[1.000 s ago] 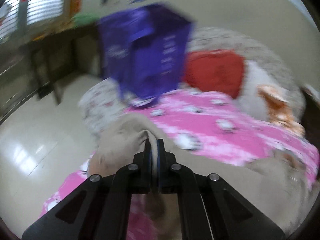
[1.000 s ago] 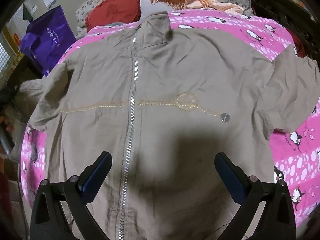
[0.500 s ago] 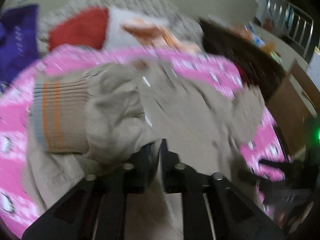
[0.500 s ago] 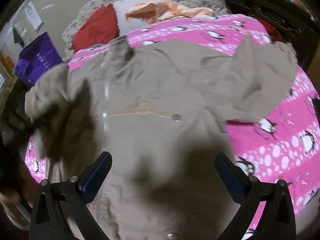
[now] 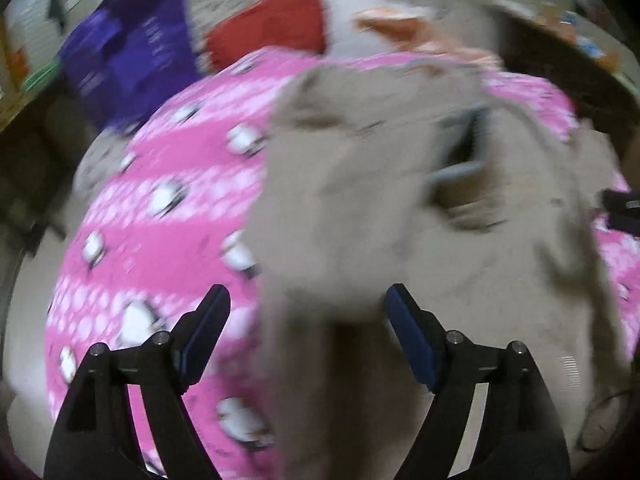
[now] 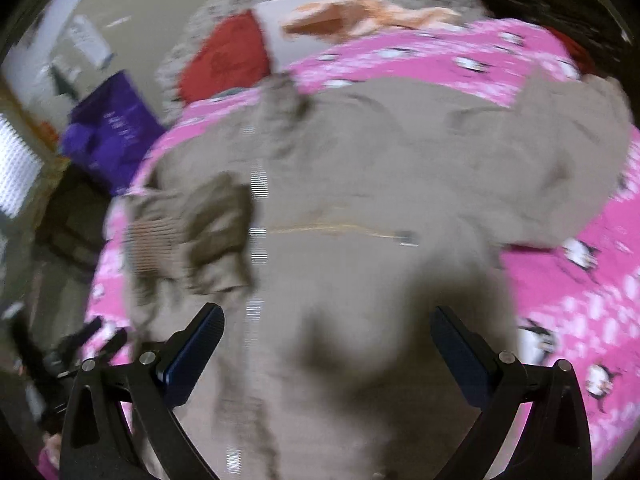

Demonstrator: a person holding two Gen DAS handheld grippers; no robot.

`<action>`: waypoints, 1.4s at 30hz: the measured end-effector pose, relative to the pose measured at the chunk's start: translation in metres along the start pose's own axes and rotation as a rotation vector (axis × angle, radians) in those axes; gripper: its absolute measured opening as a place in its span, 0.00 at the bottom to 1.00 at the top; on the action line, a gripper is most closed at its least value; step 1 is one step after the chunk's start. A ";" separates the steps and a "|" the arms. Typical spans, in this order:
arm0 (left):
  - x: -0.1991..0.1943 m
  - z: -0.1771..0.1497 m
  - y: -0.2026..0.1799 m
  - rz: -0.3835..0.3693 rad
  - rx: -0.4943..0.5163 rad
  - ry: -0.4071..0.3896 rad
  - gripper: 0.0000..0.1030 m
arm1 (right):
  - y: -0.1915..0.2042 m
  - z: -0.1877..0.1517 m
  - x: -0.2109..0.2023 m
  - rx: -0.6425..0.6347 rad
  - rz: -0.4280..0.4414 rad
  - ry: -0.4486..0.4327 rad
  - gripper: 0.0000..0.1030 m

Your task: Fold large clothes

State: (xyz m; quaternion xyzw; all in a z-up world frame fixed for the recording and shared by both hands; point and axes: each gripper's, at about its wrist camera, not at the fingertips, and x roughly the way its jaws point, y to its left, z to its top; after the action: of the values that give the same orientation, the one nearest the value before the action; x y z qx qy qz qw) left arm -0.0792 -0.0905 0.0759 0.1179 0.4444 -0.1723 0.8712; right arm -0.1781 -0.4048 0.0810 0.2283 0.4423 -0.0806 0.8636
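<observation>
Where pillows pile up: pink penguin bedspread (image 6: 440,60), purple bag (image 5: 132,60) beside.

Motion blur smears the khaki jacket (image 5: 400,220) in both views, its zipper (image 6: 256,236) breaking into dashes, its hem cut off by the lower edge, while it hides much of the pink penguin bedsheet (image 5: 160,220).

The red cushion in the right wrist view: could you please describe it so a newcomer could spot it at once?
Start at the pink penguin-print bedspread and look to its far end. The red cushion leans there, left of a white pillow with orange cloth on it. It is the only plain red thing there.
</observation>
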 end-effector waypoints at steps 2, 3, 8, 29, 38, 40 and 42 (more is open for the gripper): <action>0.008 -0.002 0.005 -0.010 -0.049 0.022 0.78 | 0.025 0.003 0.005 -0.073 0.050 -0.006 1.00; 0.009 -0.004 0.007 -0.021 -0.065 0.025 0.78 | 0.040 0.003 0.009 -0.127 0.068 -0.013 0.98; 0.017 -0.010 0.003 -0.019 -0.091 0.051 0.78 | 0.095 0.004 0.043 -0.297 0.062 -0.043 0.98; 0.027 -0.010 0.003 -0.008 -0.140 0.095 0.78 | -0.065 0.025 -0.002 0.003 -0.047 -0.175 0.00; 0.006 -0.001 -0.004 -0.011 -0.103 0.054 0.78 | -0.038 0.021 0.005 -0.106 -0.060 -0.129 0.77; 0.001 0.002 -0.002 -0.024 -0.119 0.039 0.78 | -0.035 0.025 0.019 -0.128 -0.090 -0.102 0.77; 0.003 0.002 0.001 -0.021 -0.137 0.044 0.78 | -0.035 0.024 0.036 -0.119 -0.050 -0.038 0.77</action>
State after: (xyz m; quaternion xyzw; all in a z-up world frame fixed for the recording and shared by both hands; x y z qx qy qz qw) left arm -0.0757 -0.0913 0.0745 0.0569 0.4753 -0.1480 0.8654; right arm -0.1511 -0.4447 0.0530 0.1638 0.4352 -0.0800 0.8817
